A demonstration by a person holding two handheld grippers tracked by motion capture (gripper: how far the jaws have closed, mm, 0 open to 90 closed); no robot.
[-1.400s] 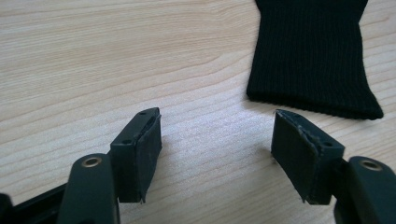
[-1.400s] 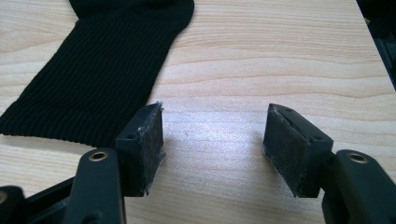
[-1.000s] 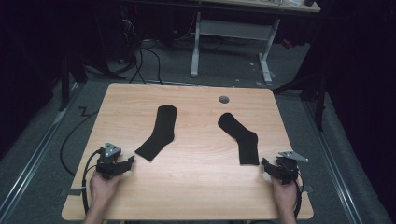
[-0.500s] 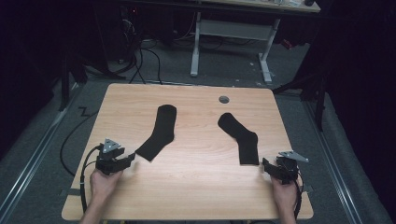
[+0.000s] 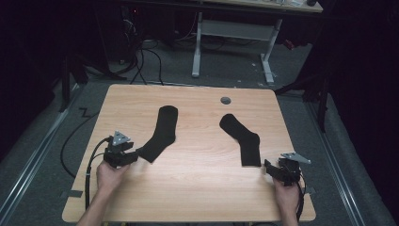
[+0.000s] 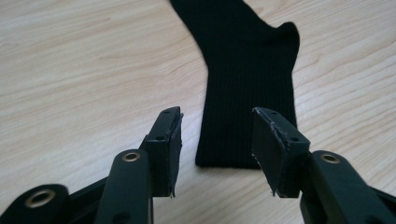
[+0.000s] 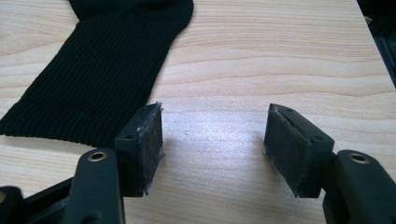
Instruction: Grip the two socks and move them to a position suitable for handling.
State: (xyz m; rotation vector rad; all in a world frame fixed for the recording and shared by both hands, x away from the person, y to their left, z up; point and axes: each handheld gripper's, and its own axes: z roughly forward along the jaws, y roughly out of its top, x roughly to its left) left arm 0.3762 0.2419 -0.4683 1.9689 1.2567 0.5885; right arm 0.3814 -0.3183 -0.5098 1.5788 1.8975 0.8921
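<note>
Two hands low at table's near edge, left gripper [image 5: 134,154] and right gripper [image 5: 267,168] both spread, each by a sock's cuff.

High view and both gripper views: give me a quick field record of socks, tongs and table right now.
left sock: black, flat on table, open end toward left tongs
right sock: black, flat, open end toward right tongs
left tongs: open, lined up on the sock's open end, not gripping
right tongs: open, over bare wood, sock edge beside one jaw
table: light wood, round grommet near far edge
</note>
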